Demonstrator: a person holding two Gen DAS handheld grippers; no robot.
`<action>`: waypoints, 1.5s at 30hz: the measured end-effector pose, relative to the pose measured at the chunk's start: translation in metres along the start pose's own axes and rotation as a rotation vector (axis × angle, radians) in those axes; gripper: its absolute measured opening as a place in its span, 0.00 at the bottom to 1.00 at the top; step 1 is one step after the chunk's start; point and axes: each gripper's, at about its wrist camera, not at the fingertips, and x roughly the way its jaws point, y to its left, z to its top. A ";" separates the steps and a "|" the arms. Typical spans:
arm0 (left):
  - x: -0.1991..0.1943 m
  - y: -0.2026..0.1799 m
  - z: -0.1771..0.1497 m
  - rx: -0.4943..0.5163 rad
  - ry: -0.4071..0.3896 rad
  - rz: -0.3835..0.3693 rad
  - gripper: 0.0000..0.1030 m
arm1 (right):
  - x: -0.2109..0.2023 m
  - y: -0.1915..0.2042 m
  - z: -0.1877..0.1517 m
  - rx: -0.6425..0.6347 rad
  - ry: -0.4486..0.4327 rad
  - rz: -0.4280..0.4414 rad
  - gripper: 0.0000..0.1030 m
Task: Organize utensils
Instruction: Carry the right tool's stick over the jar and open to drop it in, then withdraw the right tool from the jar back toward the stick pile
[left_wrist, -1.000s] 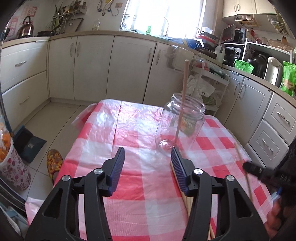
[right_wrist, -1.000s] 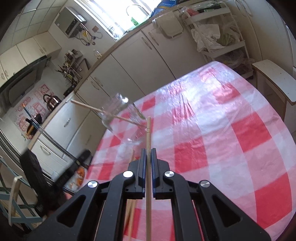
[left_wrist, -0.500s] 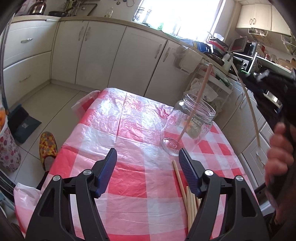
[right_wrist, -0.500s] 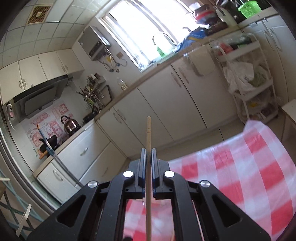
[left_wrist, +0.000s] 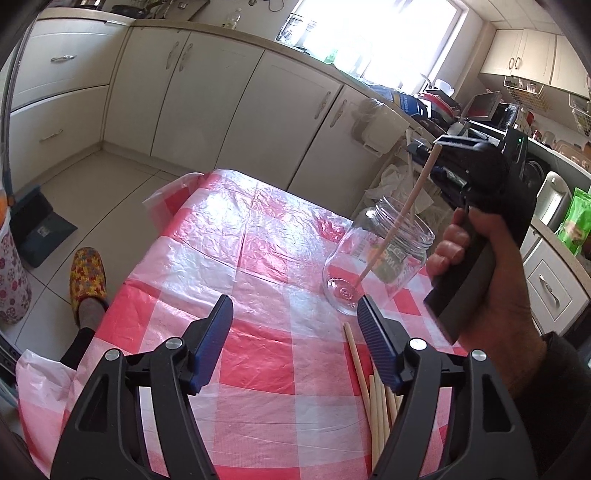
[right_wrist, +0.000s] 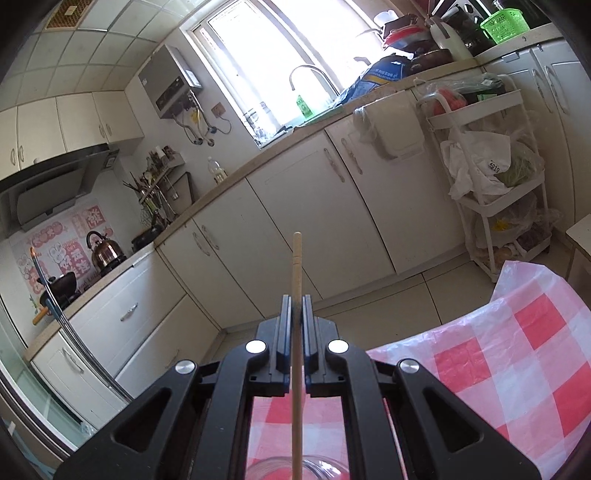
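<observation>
A clear glass jar (left_wrist: 380, 258) stands on the red-checked table (left_wrist: 258, 266) with one wooden chopstick (left_wrist: 399, 218) leaning in it. Several more chopsticks (left_wrist: 375, 406) lie on the cloth by my left gripper's right finger. My left gripper (left_wrist: 295, 332) hovers low in front of the jar, open, with nothing between its pads. My right gripper (right_wrist: 296, 306), held by a hand (left_wrist: 454, 243), is up above the jar. It is shut on a chopstick (right_wrist: 296, 266) that stands upright, its lower end running down to the jar's rim (right_wrist: 295, 469).
White kitchen cabinets (left_wrist: 221, 103) run behind the table. A white shelf trolley with bags (right_wrist: 495, 177) stands at the far right. A person's foot in a flowered slipper (left_wrist: 86, 280) is on the floor by the table's left edge.
My right gripper has risen from the table with its chopstick and come over the jar. The left gripper's jaws have widened, and it has shifted a little and rolled.
</observation>
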 end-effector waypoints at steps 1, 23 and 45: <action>0.001 0.000 0.000 -0.001 0.002 0.000 0.65 | -0.002 0.000 -0.003 -0.002 0.001 0.002 0.06; -0.011 -0.009 -0.002 0.024 -0.009 0.109 0.69 | -0.113 0.011 -0.058 -0.109 0.175 -0.025 0.28; -0.073 -0.035 -0.038 0.118 0.075 0.165 0.74 | -0.133 0.002 -0.176 -0.125 0.600 -0.192 0.14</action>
